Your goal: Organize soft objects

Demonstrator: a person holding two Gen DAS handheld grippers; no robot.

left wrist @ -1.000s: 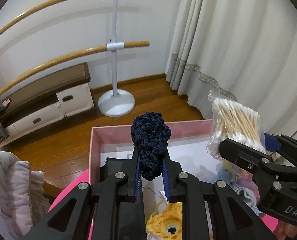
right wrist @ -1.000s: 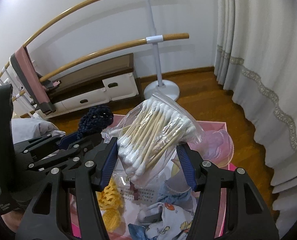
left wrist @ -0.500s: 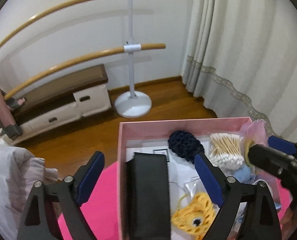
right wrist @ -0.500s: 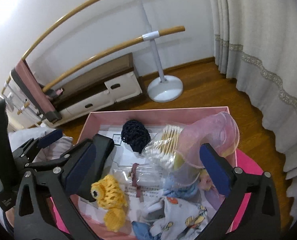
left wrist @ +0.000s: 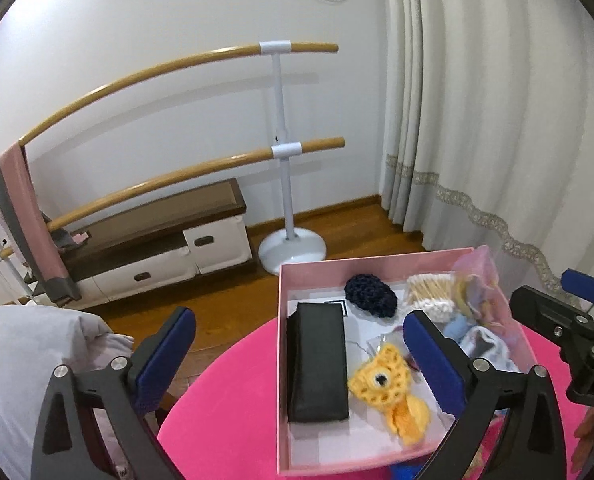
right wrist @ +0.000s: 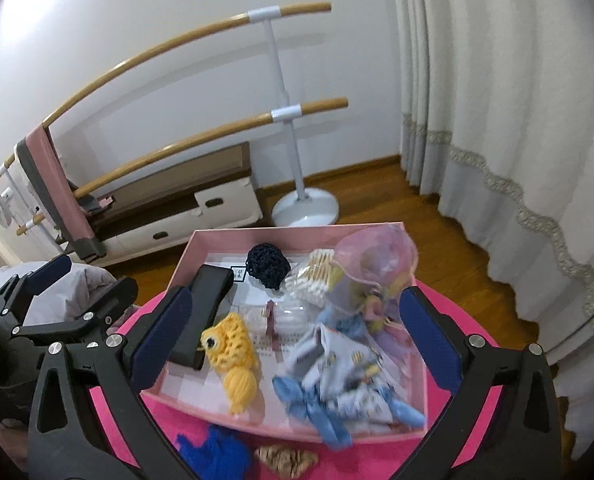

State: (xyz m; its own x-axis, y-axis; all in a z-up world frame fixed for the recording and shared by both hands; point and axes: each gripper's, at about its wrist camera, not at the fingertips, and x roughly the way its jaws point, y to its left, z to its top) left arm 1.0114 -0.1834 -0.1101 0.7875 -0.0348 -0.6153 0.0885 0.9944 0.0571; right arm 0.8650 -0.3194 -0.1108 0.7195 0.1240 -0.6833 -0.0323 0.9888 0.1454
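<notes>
A pink box (left wrist: 283, 380) (right wrist: 297, 233) sits on a bright pink round table (left wrist: 225, 400). In it lie a dark navy crochet piece (left wrist: 371, 300) (right wrist: 268, 265), a bag of cotton swabs (left wrist: 431, 294) (right wrist: 313, 276), a yellow crochet toy (left wrist: 389, 392) (right wrist: 233, 352), a black pouch (left wrist: 317, 364) (right wrist: 203, 304), a pink sheer bag (right wrist: 371, 256) and blue patterned cloth (right wrist: 345, 376). My left gripper (left wrist: 297, 364) is open and empty, held back above the box's left side. My right gripper (right wrist: 293, 332) is open and empty above the box.
A blue knitted item (right wrist: 213, 452) and a tan item (right wrist: 287, 458) lie on the table before the box. A ballet barre stand (left wrist: 291, 248), a low cabinet (left wrist: 157, 248), a curtain (left wrist: 497, 140) and grey bedding (left wrist: 25, 360) surround the table.
One second ago the left gripper held the navy crochet piece and the right held the swab bag. Both opened, left them in the box, and have pulled back and up.
</notes>
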